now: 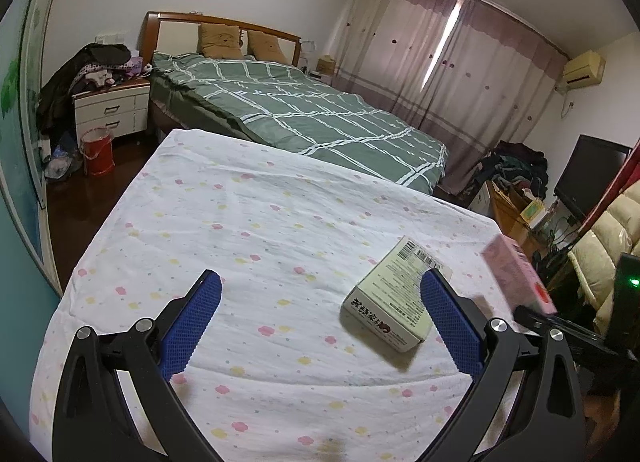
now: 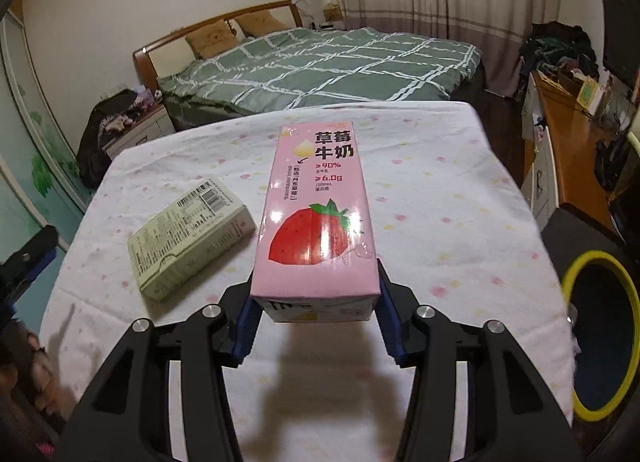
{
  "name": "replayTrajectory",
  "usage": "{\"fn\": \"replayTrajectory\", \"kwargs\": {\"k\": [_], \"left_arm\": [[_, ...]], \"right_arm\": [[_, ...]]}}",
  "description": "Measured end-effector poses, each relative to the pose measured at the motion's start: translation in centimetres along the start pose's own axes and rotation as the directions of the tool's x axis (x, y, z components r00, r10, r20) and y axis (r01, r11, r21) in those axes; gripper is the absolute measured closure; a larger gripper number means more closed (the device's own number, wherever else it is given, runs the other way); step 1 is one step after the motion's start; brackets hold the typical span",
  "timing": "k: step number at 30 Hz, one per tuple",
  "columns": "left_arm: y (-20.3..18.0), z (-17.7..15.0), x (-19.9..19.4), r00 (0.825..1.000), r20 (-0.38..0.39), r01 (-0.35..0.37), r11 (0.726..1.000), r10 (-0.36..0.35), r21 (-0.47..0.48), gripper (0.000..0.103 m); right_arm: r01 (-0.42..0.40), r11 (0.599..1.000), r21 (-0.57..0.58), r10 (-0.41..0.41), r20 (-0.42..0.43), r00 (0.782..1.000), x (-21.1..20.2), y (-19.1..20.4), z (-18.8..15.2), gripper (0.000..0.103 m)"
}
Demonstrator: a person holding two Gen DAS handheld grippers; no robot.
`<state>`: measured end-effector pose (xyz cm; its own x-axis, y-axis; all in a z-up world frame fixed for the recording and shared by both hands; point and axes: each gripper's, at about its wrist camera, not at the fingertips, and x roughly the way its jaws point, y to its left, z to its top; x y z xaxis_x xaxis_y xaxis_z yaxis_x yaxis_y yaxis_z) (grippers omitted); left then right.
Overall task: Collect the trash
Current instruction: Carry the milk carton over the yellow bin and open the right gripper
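Note:
In the right wrist view a pink strawberry milk carton [image 2: 316, 218] sits between the blue pads of my right gripper [image 2: 316, 302], which is shut on its near end. The carton hangs above the tablecloth and casts a shadow below. The same carton [image 1: 520, 278] shows blurred at the right edge of the left wrist view. A pale green printed box [image 2: 188, 238] lies flat on the cloth to its left. My left gripper [image 1: 320, 276] stands open over the table, holding nothing. The green box [image 1: 394, 294] lies just beside its right finger [image 1: 448, 314].
The table carries a white cloth with pastel flowers [image 1: 240, 222]. A dark bin with a yellow rim [image 2: 600, 330] stands at the table's right side. Beyond are a bed with a green checked cover [image 1: 300, 110], a nightstand [image 1: 112, 106] and a wooden desk [image 2: 560, 150].

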<state>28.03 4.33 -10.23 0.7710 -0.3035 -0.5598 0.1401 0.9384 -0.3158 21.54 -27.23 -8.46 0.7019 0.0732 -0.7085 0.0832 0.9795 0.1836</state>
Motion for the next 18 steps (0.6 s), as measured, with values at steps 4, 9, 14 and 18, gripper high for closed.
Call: {"fn": "replayTrajectory", "kwargs": {"k": [4,9,14,18], "left_arm": [[-0.7,-0.2,0.1,1.0,-0.006,0.005,0.999,-0.005,0.033,0.005],[-2.2,-0.6,0.5,0.998,-0.034,0.051,0.995,-0.048,0.083,0.005],[-4.6,-0.9,0.7,0.995,-0.071,0.086,0.982,-0.075,0.168,0.005],[-6.7,-0.8,1.1,0.99,-0.108,0.117,0.962,-0.092,0.247,0.005]], "right_arm": [[0.017,0.998,0.055,-0.019,0.032,0.999,-2.7,-3.3,-1.2,0.055],[0.124,0.979,0.161,-0.137,0.073,0.988,-6.5,-10.2,-2.6,0.055],[0.255,0.927,0.276,-0.271,0.022,0.962,-8.1,-18.2,-4.6,0.055],[0.326,0.886,0.328,-0.33,-0.045,0.943,-7.5,-22.9,-6.5,0.055]]}}
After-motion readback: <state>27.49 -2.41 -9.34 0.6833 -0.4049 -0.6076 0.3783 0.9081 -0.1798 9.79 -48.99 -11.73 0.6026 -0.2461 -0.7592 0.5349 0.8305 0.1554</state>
